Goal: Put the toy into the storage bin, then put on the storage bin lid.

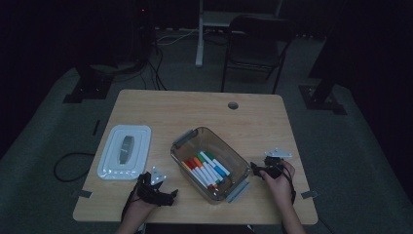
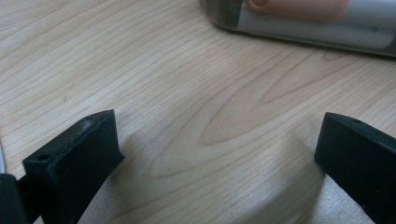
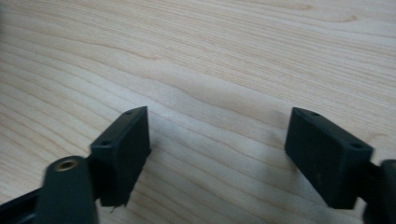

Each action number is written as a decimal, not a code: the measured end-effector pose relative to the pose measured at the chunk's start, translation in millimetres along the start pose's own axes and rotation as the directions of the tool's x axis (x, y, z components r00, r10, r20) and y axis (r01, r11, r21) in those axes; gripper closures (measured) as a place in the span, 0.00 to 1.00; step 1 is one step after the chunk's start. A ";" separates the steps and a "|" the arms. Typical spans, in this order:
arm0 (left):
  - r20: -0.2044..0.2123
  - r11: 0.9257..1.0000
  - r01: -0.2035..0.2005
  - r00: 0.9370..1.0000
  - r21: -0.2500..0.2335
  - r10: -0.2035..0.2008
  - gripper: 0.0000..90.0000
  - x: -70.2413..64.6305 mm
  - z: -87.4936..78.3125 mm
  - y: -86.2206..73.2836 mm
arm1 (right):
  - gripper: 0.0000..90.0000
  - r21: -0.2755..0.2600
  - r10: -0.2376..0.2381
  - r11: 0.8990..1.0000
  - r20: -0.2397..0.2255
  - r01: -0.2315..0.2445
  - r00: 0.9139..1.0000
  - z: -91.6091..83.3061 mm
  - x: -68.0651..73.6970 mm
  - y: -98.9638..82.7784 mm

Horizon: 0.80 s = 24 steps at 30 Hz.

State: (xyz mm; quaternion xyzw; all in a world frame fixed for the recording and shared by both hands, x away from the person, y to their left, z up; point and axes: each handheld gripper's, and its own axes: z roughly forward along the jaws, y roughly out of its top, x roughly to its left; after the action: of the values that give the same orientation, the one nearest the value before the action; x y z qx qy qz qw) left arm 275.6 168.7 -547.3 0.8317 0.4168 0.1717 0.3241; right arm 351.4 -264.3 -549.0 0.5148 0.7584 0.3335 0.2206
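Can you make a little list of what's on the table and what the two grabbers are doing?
table: light wooden table
box: clear container in the middle, with no lid on it
inside the box: markers lying side by side, with orange, red, green and blue caps
lid: white lid flat on the table, to the left of the box
left gripper: near the box's left side, jaws wide apart, bare wood between them
right gripper: at the box's right end, jaws apart, holding nothing
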 end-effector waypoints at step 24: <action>0.016 1.000 0.001 1.000 -0.003 -0.001 0.01 -3.2 -3.2 -3.1 | 0.14 0.013 -0.029 0.999 -0.029 0.029 0.999 -0.2 -3.1 -1.1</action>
State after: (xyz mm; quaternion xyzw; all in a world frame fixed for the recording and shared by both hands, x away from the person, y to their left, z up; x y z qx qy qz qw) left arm 270.0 168.7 -547.1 0.8324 0.4143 0.1657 0.3286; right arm 351.8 -267.5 -549.7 0.5003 0.7711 0.3325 0.2109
